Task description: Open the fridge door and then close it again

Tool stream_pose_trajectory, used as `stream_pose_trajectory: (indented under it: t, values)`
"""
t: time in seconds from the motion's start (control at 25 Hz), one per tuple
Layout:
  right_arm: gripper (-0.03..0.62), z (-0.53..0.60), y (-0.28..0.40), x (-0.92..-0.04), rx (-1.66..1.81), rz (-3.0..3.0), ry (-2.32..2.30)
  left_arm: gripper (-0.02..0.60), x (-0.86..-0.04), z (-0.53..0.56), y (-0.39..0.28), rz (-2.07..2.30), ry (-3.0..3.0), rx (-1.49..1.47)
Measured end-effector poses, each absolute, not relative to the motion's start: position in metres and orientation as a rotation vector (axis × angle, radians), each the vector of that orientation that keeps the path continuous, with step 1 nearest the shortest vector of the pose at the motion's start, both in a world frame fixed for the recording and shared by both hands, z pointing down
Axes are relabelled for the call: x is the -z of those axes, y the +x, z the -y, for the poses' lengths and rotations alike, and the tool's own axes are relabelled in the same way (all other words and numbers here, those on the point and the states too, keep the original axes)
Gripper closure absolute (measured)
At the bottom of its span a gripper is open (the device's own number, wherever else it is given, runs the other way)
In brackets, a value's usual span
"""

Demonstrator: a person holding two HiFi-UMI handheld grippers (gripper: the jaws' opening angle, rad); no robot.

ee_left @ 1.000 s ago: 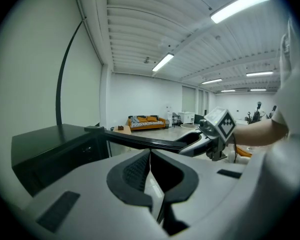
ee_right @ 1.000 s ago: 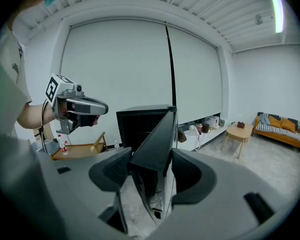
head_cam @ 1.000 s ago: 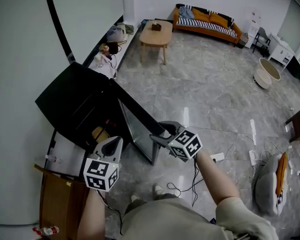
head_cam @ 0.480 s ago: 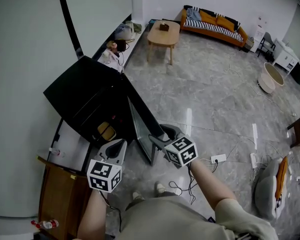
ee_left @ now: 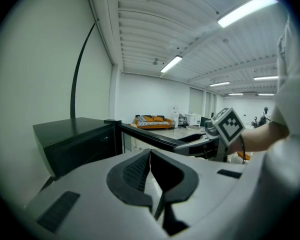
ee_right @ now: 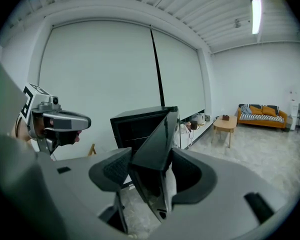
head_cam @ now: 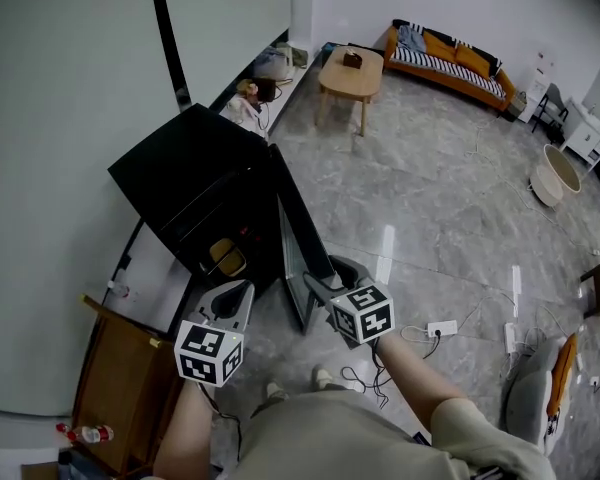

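By the wall in head view, black fridge (head_cam: pixel 185 183) stands w/ its door (head_cam: pixel 302 230) swung open; right gripper (head_cam: pixel 328 273) clamps the door's free edge, left gripper (head_cam: pixel 234 294) hangs just beside. Left gripper view: jaws pressed together, nothing btwn. Right gripper view: jaws grip door edge on both sides.

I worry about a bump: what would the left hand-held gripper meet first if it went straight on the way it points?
Probably the inner side of the open fridge door, close to the fridge body; the shut left hand-held gripper aims into the gap between them, and depth is unclear.
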State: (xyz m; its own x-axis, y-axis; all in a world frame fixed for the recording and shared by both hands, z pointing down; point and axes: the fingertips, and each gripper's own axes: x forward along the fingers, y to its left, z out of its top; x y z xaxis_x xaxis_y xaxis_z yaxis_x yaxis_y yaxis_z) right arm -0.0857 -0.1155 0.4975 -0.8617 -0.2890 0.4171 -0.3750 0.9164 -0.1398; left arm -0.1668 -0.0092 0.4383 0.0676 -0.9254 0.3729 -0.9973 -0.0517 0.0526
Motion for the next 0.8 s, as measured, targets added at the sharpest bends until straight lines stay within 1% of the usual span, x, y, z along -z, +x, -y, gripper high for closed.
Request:
stream_pose_trajectory:
  t: [0.2,0.6,0.72,0.8]
  values:
    - [0.361,0.106,-0.097,-0.497,-0.333,2.684,0.490,0.574,-0.445,0.000,-0.178,1.947,2.021,-0.336]
    - [0.359,0.078,-0.123,-0.493,-0.385,2.701,0.352,0.574,-0.445,-0.008,-0.193,1.971,1.992,-0.310]
    - [0.358,0.071,-0.132,-0.492,-0.349,2.710,0.346,0.575,-0.446,-0.011,-0.199,1.981,1.978,-0.306]
    - [0.353,0.067,-0.138,-0.489,-0.257,2.720,0.359,0.575,-0.447,-0.014,-0.202,1.989,1.968,-0.302]
